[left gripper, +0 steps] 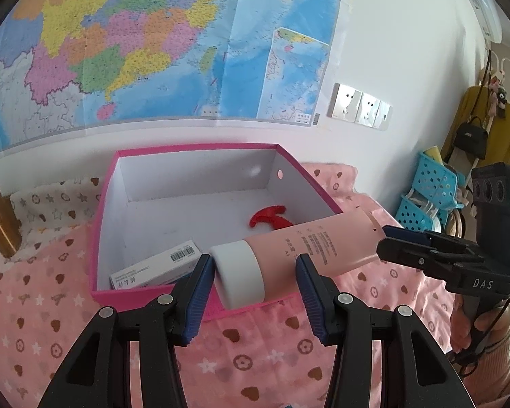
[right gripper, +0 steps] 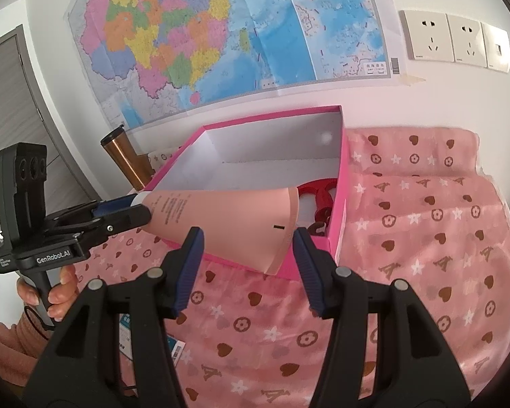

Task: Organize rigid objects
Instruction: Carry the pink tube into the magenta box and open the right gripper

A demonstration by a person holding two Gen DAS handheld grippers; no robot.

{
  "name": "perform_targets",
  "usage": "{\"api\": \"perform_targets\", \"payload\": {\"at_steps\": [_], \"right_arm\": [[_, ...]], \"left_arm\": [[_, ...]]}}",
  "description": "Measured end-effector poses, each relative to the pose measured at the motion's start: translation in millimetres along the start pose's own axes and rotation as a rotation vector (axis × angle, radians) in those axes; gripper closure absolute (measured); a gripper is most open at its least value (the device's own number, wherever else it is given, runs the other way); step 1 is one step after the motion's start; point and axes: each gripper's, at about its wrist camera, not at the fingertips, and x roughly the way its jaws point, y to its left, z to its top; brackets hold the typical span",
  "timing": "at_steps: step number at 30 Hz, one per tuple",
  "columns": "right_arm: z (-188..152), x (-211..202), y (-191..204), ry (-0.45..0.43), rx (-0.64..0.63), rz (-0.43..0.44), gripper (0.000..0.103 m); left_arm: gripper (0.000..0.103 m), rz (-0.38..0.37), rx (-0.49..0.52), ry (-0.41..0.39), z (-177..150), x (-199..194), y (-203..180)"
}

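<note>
A pink tube [left gripper: 323,241] with a white cap [left gripper: 238,275] hangs level over the front rim of an open pink box [left gripper: 102,204]. My left gripper [left gripper: 253,272] is shut on the cap end. My right gripper [right gripper: 244,251] is shut on the tube's [right gripper: 227,221] flat tail end. In the left wrist view the right gripper [left gripper: 386,238] comes in from the right. In the right wrist view the left gripper [right gripper: 139,209] comes in from the left. Inside the box lie a red plastic item [left gripper: 268,217] and a white carton with a barcode [left gripper: 159,265].
The box [right gripper: 343,183] stands on a pink patterned cloth [right gripper: 425,238] against a wall with a map [left gripper: 136,40]. A copper tumbler [right gripper: 125,159] stands left of the box. Blue baskets [left gripper: 431,187] are at the far right. A small packet [right gripper: 176,346] lies on the cloth.
</note>
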Motion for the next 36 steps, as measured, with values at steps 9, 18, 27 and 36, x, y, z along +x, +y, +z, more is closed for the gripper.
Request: {"api": "perform_targets", "payload": {"at_steps": [9, 18, 27, 36], "right_arm": [[8.3, 3.2, -3.1, -0.004, -0.004, -0.01, 0.046], [10.7, 7.4, -7.8, 0.001, 0.002, -0.014, 0.045], [12.8, 9.1, -10.6, 0.001, 0.003, -0.015, 0.045], [14.3, 10.9, -12.6, 0.005, 0.006, -0.014, 0.045]], "left_arm": [[0.053, -0.003, -0.003, -0.002, 4.3, 4.2, 1.1], [0.053, 0.005, 0.008, -0.001, 8.8, 10.8, 0.4], [0.053, 0.008, 0.015, 0.001, 10.5, 15.2, 0.7], [0.053, 0.016, 0.017, 0.009, 11.0, 21.4, 0.7]]}}
